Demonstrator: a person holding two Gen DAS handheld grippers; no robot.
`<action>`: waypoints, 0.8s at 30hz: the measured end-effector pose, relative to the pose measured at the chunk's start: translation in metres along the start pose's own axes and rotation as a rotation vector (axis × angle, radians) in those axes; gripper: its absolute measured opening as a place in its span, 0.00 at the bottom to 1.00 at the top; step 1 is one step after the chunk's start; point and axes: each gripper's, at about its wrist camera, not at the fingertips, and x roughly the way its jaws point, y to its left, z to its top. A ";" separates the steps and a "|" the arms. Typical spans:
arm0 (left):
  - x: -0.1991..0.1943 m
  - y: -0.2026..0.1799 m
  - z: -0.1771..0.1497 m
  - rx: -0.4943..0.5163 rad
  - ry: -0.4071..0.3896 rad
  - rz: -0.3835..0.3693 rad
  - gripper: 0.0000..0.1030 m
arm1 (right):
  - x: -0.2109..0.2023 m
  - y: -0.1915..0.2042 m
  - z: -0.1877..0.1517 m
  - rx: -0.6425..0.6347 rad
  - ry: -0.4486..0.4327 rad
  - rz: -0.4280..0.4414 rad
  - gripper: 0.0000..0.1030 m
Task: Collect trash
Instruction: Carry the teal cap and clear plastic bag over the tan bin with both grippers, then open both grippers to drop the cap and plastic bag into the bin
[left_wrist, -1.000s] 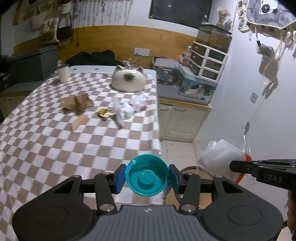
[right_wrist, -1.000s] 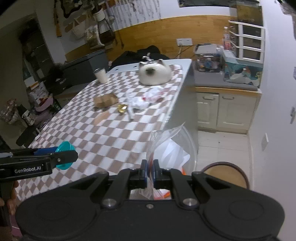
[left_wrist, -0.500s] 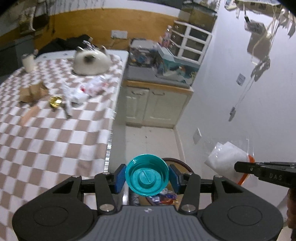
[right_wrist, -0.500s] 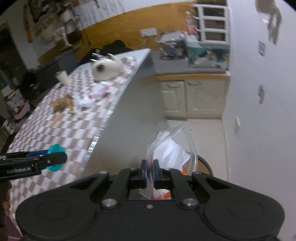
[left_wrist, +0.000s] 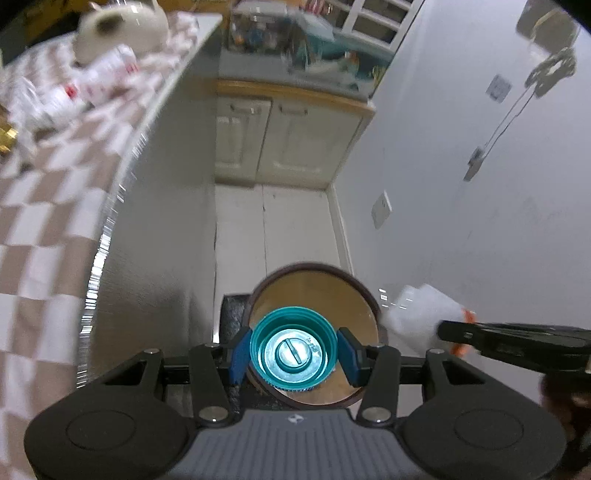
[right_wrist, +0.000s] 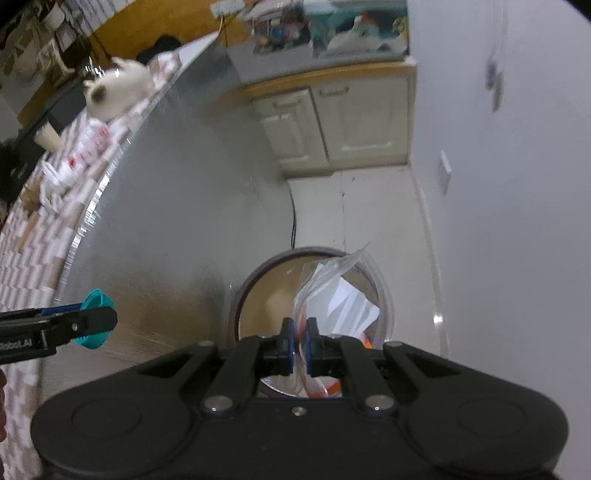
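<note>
My left gripper is shut on a teal plastic lid, its hollow side facing the camera; the blue pads press on both its sides. It hangs over a round bin with a dark rim and tan inside, standing on the floor. My right gripper is shut on the edge of a clear zip bag with white paper inside and an orange strip. That bag hangs over the same bin. The bag and the right gripper show at the right of the left wrist view. The left gripper with the lid shows at the left of the right wrist view.
A metal-sided counter with a brown and white checked cloth stands close on the left of the bin. On it lie crumpled wrappers and a white cat-shaped pot. Cream cabinets stand behind; a white wall is at the right.
Both grippers have swung off the checked counter and tilted down toward the floor. The bin has come into view beneath the lid and the bag. Both grips are unchanged.
</note>
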 end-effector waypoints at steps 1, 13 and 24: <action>0.010 0.002 0.001 0.001 0.013 -0.002 0.48 | 0.014 0.000 0.000 -0.014 0.011 0.008 0.06; 0.083 0.037 0.001 -0.066 0.102 0.015 0.48 | 0.178 0.033 -0.035 -0.563 0.262 0.081 0.07; 0.121 0.046 -0.008 -0.108 0.172 0.004 0.48 | 0.216 0.036 -0.061 -0.509 0.409 0.236 0.36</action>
